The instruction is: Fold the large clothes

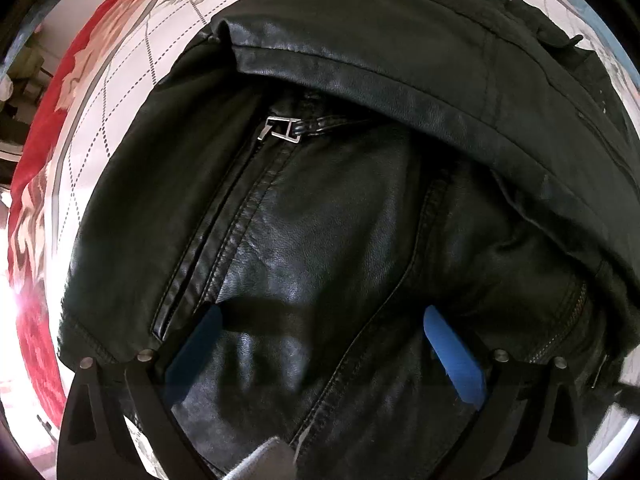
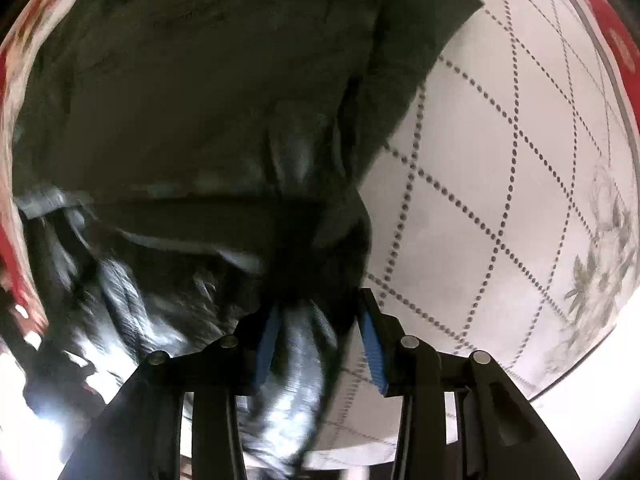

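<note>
Fingers wide on the left gripper (image 1: 320,320), right gripper (image 2: 320,332) pinching a bunched fold of the leather jacket (image 1: 320,208).
Jacket lies on the quilted bedspread (image 2: 500,200), one sleeve already crossed over; further folds seem left.

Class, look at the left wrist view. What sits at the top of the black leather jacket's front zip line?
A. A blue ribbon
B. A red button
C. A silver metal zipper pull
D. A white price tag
C: a silver zipper pull lies on the black leather jacket, at the top of its stitched zip line.
</note>
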`<state>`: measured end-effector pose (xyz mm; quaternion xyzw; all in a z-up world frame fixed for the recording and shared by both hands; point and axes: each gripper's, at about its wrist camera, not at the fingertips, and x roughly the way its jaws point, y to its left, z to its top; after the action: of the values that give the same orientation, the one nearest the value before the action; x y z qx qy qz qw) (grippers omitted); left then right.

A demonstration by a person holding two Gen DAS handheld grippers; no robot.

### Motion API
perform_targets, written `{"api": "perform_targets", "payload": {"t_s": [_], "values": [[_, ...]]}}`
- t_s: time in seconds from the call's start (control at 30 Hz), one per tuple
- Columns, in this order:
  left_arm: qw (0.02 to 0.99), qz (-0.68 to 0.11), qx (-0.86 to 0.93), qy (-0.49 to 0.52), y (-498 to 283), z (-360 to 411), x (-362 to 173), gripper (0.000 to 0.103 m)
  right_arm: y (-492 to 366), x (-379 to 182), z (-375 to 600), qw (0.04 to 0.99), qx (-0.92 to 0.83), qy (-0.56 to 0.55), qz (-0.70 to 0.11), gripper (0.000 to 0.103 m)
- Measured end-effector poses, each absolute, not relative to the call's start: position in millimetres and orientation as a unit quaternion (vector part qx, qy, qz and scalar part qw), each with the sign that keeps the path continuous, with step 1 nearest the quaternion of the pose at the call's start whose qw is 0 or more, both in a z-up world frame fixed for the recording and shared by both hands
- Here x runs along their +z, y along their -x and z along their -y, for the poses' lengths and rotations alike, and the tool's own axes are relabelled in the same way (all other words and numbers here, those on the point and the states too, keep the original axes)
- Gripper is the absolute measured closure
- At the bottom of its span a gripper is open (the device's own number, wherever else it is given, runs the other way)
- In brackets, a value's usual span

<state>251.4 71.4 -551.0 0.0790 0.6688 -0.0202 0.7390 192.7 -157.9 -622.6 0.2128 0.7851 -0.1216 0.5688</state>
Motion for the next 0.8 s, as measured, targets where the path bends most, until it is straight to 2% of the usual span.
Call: {"api": "perform_targets", "payload": {"t_s": [0.13, 0.33, 0.53, 0.8], "values": [[0.737, -0.67, -0.016, -0.089, -250.3, -70.3, -540.5, 0.0, -185.8, -625.1, 162.4, 0.564, -0.112, -0.221, -0.788, 0.062], [0.768, -0.623, 0.007, -0.151, -223.1, -58.1, -487.2, 0.0, -156.2, -599.8, 191.7, 0.547, -0.092, -0.277, -0.784, 0.059], [0.776, -0.561, 0.013, -0.288, -143.2, 3.0, -446.6, 0.0, -115.8, -586.8, 238.9, 0.544, -0.09, -0.266, -0.79, 0.059], [0.72, -0.579, -0.007, -0.382, -34.4, 106.8, -462.2, 0.0, -94.6, -582.4, 326.2, 0.538, -0.07, -0.241, -0.804, 0.058]]}}
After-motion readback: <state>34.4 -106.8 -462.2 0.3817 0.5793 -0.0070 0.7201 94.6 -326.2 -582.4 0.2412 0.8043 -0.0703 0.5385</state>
